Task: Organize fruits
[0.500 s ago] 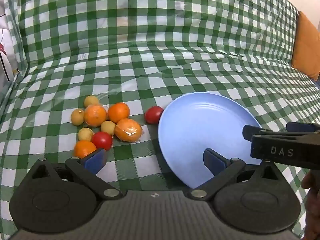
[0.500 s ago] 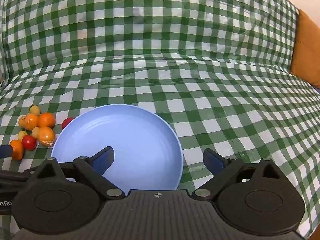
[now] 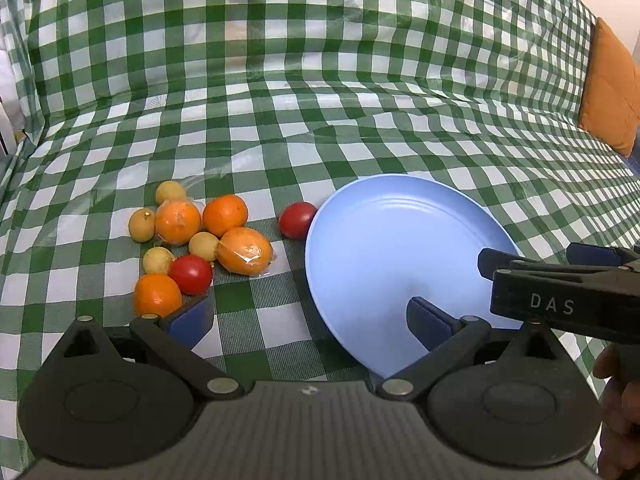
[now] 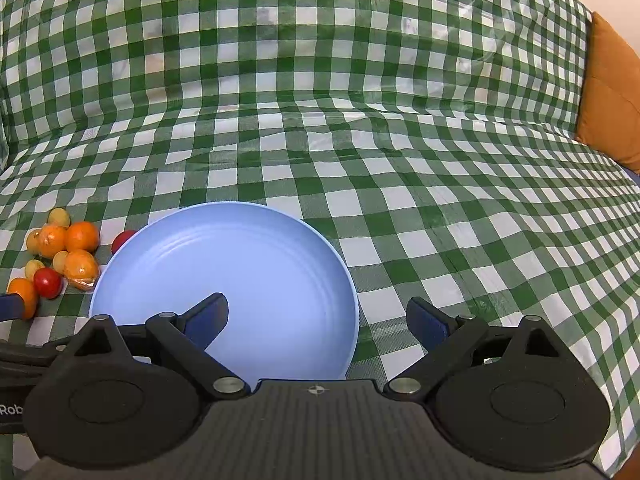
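The left tool (image 3: pixel 308 316) is spread wide and holds nothing; one blue pad (image 3: pixel 188 318) sits just beside the nearest orange (image 3: pixel 157 295). The right tool (image 4: pixel 318 318) is likewise spread and empty, with its left pad over the blue plate (image 4: pixel 248 256).

The left wrist view shows the fruit cluster in detail: four oranges, one of them the wrapped orange (image 3: pixel 245 251), four small yellow fruits and a red tomato (image 3: pixel 190 274) lie grouped on the green checked cloth (image 3: pixel 320 112). A second tomato (image 3: pixel 297 220) lies apart from the group, touching the plate's left rim. This view also shows the right tool's body marked "DAS" (image 3: pixel 560 300) crossing the plate's right side.

The right wrist view shows the plate nearly whole and bare, and the fruit small at far left. An orange cushion (image 4: pixel 608 92) stands at the cloth's right edge.
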A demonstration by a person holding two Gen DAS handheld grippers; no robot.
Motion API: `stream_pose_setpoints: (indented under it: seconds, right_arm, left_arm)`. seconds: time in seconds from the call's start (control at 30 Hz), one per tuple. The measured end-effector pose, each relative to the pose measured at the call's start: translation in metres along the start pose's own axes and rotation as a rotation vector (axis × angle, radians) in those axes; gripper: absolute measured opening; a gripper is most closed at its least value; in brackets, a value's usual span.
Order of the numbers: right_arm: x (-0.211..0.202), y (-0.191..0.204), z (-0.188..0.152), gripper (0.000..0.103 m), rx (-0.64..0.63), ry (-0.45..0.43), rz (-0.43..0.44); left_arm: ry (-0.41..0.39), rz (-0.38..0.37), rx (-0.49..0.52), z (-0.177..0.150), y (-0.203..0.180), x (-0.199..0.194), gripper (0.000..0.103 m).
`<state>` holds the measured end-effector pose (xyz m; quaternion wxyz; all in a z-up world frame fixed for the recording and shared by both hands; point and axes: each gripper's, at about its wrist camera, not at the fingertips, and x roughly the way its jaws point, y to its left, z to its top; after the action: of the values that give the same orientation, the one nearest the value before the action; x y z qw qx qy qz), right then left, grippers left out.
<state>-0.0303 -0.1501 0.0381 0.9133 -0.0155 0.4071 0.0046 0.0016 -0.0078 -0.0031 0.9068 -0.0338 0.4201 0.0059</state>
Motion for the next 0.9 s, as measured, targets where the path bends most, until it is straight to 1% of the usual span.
stream_pose_setpoints:
  seconds: [0.07, 0.1, 0.13, 0.27, 0.53, 0.73, 0.83, 0.9]
  right_arm:
    - [-0.003, 0.003, -0.002, 0.096, 0.0, 0.004, 0.0]
    - [0.001, -0.005, 0.0, 0.096, -0.001, 0.003, 0.003]
    - [0.002, -0.006, 0.0, 0.096, -0.002, 0.003, 0.004]
    - [0.006, -0.008, 0.003, 0.096, -0.002, 0.008, 0.004]
    - [0.01, -0.012, 0.006, 0.096, -0.005, 0.011, 0.004]
    - [0.015, -0.015, 0.012, 0.096, -0.003, -0.007, 0.013]
    - [0.012, -0.011, 0.011, 0.093, -0.02, -0.028, 0.028]
    - [0.01, -0.007, 0.011, 0.087, -0.035, -0.043, 0.036]
  left_arm:
    - [0.001, 0.0, 0.002, -0.001, 0.0, 0.0, 0.103]
    - [0.002, 0.0, 0.003, -0.001, -0.001, 0.0, 0.103]
    - [0.014, -0.003, 0.002, 0.002, -0.001, -0.002, 0.103]
    - [0.019, -0.001, 0.01, 0.002, -0.002, -0.001, 0.103]
    - [0.002, -0.002, 0.014, 0.002, 0.0, 0.0, 0.103]
    - [-0.015, -0.013, 0.031, 0.001, 0.0, -0.002, 0.102]
    - [-0.022, -0.037, 0.03, 0.0, 0.001, -0.003, 0.102]
    - [-0.029, -0.041, 0.032, 0.001, 0.003, -0.004, 0.101]
